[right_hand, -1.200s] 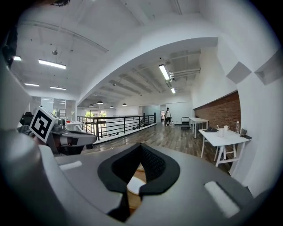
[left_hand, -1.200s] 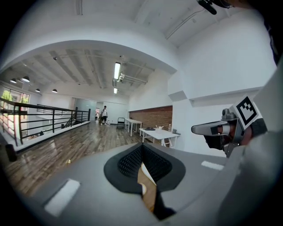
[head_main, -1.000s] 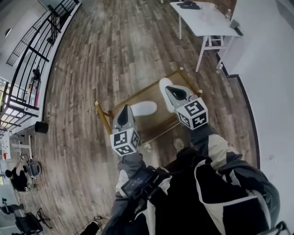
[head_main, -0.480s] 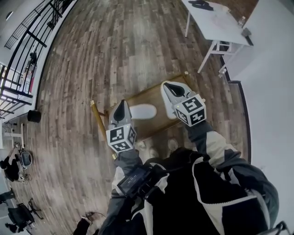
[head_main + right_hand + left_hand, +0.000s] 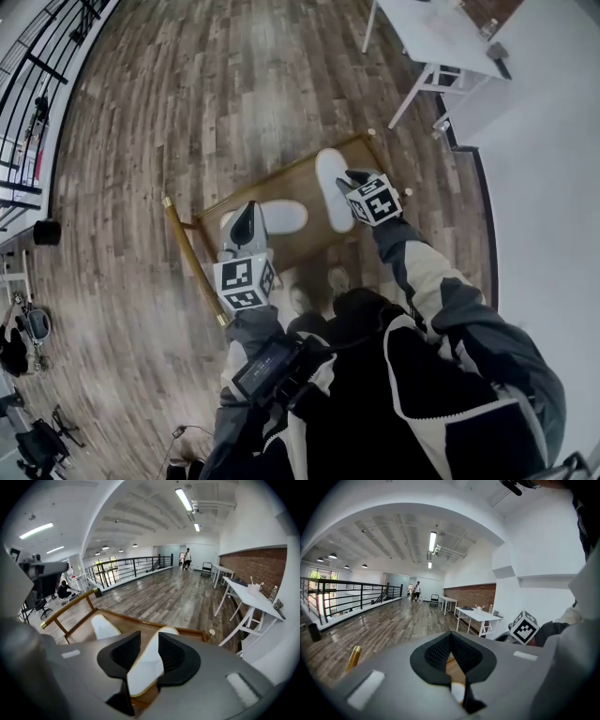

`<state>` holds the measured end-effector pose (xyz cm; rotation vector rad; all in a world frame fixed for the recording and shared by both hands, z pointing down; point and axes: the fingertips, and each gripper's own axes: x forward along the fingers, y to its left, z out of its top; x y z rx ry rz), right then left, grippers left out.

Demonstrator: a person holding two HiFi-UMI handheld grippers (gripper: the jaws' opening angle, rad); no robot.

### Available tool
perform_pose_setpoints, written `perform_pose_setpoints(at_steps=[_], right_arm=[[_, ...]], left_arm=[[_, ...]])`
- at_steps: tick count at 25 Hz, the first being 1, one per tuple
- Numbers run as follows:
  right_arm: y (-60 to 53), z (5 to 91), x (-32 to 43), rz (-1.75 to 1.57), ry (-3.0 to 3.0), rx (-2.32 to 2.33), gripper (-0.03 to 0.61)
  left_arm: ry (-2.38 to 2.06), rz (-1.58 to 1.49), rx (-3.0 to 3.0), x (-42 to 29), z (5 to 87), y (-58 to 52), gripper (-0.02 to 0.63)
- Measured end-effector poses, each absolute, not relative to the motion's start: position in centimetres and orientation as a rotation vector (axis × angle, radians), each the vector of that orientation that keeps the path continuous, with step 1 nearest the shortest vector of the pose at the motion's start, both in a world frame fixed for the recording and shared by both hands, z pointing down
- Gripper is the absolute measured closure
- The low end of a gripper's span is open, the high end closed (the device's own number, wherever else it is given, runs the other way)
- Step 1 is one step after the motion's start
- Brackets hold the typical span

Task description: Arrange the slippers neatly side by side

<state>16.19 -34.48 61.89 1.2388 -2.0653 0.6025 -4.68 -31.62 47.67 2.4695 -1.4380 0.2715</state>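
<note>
Two white slippers lie on a low wooden tray (image 5: 281, 181) on the floor. The right slipper (image 5: 330, 186) points away from me. My right gripper (image 5: 351, 178) is low over its near end, and its jaws have just been opening. In the right gripper view that slipper (image 5: 147, 665) lies in the gap between the parted pads. The left slipper (image 5: 279, 217) lies crosswise and also shows in the right gripper view (image 5: 104, 626). My left gripper (image 5: 247, 225) hovers at its near-left end, shut and empty, with a sliver of slipper (image 5: 457, 692) below its jaws.
The tray has brass corner posts (image 5: 168, 201) and a raised rim. A white folding table (image 5: 431, 33) stands at the far right near the wall. A black railing (image 5: 37, 84) runs along the far left. A person's feet (image 5: 302, 298) stand just before the tray.
My right gripper has come down with the right slipper to the tray, and its jaws now stand apart. My left gripper has sunk a little toward the left slipper.
</note>
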Motion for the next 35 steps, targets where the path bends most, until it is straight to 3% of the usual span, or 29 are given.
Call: perform_pose_setpoints(at_steps=[3, 6, 15, 18, 21, 23, 35], right_arm=[[-35.2, 66.0, 17.4, 0.687, -1.952, 1.21, 0.395], [-35.7, 69.5, 18.6, 0.768, -1.869, 1.181, 0.372], [-37.7, 74.5, 19.0, 0.878, -1.772, 1.108, 0.365], [-37.8, 75.5, 19.0, 0.889, -1.757, 1.085, 0.394], [-37.7, 76.1, 18.8, 0.889, -1.752, 1.059, 0.512], [-37.8, 76.3, 18.6, 0.889, -1.755, 1.056, 0.546], [-37.2, 71.6, 16.7, 0.876, -1.858, 1.059, 0.554]], left_arm=[[-1.414, 0.299, 2.466, -4.5, 49.0, -31.8, 0.607], [-1.399, 0.315, 2.458, -4.2, 49.9, -31.6, 0.607], [-1.422, 0.371, 2.418, -5.7, 51.4, -31.9, 0.606], [-1.427, 0.396, 2.4, -6.1, 52.1, -31.8, 0.606], [-1.438, 0.401, 2.389, -6.4, 52.5, -31.7, 0.606], [-1.445, 0.392, 2.387, -6.7, 52.8, -31.7, 0.606], [-1.427, 0.336, 2.413, -6.5, 52.2, -31.7, 0.606]])
